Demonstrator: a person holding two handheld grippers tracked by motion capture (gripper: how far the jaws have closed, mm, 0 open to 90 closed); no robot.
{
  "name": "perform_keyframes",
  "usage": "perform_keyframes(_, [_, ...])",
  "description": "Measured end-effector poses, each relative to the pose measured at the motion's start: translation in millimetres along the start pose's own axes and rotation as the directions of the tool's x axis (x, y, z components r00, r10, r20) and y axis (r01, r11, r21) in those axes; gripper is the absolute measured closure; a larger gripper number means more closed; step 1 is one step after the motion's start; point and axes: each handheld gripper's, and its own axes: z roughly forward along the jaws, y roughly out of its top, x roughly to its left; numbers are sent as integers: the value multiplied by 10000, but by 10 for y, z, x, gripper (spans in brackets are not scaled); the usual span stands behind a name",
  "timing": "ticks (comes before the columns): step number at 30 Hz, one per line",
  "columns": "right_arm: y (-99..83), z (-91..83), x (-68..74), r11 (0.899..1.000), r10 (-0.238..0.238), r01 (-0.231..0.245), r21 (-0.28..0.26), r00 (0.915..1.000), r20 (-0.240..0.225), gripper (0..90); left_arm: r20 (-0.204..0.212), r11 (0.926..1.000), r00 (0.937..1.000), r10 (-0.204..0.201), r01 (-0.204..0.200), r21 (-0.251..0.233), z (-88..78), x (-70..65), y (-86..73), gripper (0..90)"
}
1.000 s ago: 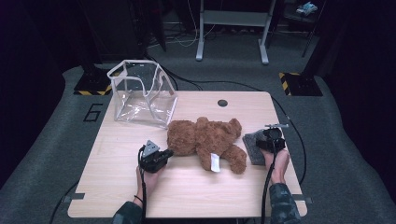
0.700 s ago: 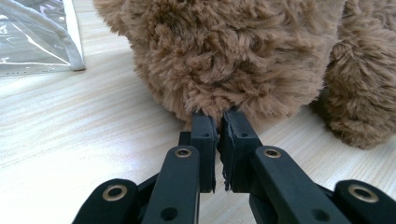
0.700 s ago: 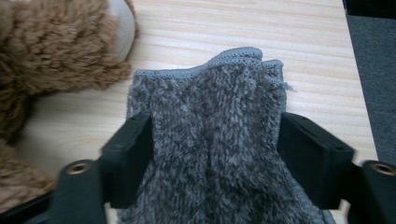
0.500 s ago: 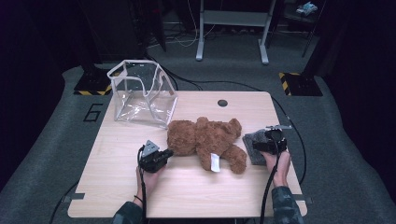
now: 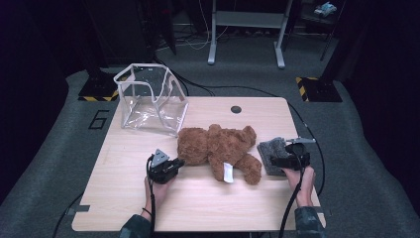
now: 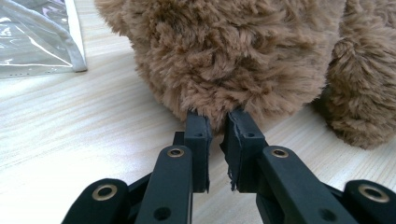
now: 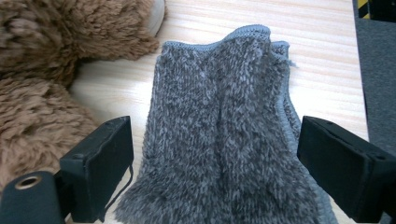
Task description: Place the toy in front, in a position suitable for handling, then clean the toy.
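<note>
Right gripper lets go of the grey cloth
Right gripper [image 7: 215, 172] jaws have just been opening, now wide astride the grey cloth [image 7: 224, 130]; left gripper [image 6: 217, 140] unmoved, pinching the teddy bear [image 6: 233, 56] fur

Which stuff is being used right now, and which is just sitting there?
In use:
teddy bear, its fur pinched by the left gripper
grey fuzzy cloth, between the open jaws of the right gripper

Just sitting:
clear plastic bag
round black cap in the table

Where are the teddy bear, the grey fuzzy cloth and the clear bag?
teddy bear [image 5: 218, 148], high view, on its belly.
grey fuzzy cloth [image 7: 224, 135], right gripper view, on its middle.
clear bag [image 5: 148, 101], high view, on its front wall.
</note>
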Motion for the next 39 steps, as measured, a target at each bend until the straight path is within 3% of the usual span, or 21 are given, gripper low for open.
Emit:
perform_keyframes(14, [-36, 46, 51, 9983, -390, 400, 428, 9989, -255, 34, 17, 10000, 10000, -72, 72, -67, -5, 5, -2, 810])
perform_keyframes(17, [-31, 119, 86, 9954, -726, 744, 607, 9969, -314, 10, 45, 10000, 10000, -54, 54, -48, -10, 5, -2, 813])
perform_keyframes(26, [-3, 308, 120, 9891, -826, 849, 1204, 9963, -240, 0, 36, 10000, 10000, -66, 66, -73, -6, 5, -3, 814])
perform_keyframes(28, [-5, 400, 83, 9882, -936, 918, 1223, 9956, 90, 72, 32, 9999, 10000, -71, 71, -84, -4, 5, -3, 815])
perform_keyframes(30, [-4, 411, 71, 9894, -890, 865, 1163, 9959, 165, 90, 46, 9999, 9999, -93, 93, -96, -3, 8, -4, 815])
perform_keyframes(32, [-4, 426, 46, 9919, -742, 708, 1055, 9968, 293, 173, 49, 9999, 10000, -84, 84, -86, -1, 10, -3, 816])
perform_keyframes(34, [-7, 430, 46, 9922, -717, 682, 1043, 9970, 298, 206, 74, 10000, 9999, -75, 76, -50, -4, 12, -1, 817])
perform_keyframes(35, [-28, 462, 32, 9899, -764, 714, 1222, 9964, 364, 271, 44, 9999, 10000, -78, 79, -68, -2, 9, -2, 818])
perform_keyframes(37, [-40, 467, 26, 9910, -673, 630, 1179, 9972, 329, 291, 32, 10000, 10000, -67, 67, -61, -2, 7, -2, 819])
perform_keyframes(38, [-63, 465, 5, 9939, -371, 334, 1055, 9988, 328, 365, 40, 10000, 10000, -43, 43, 15, -3, 5, 1, 821])
perform_keyframes(39, [-70, 465, 1, 9946, -414, 381, 970, 9986, 324, 406, 25, 10000, 10000, -1, 1, 15, 1, 5, 2, 822])
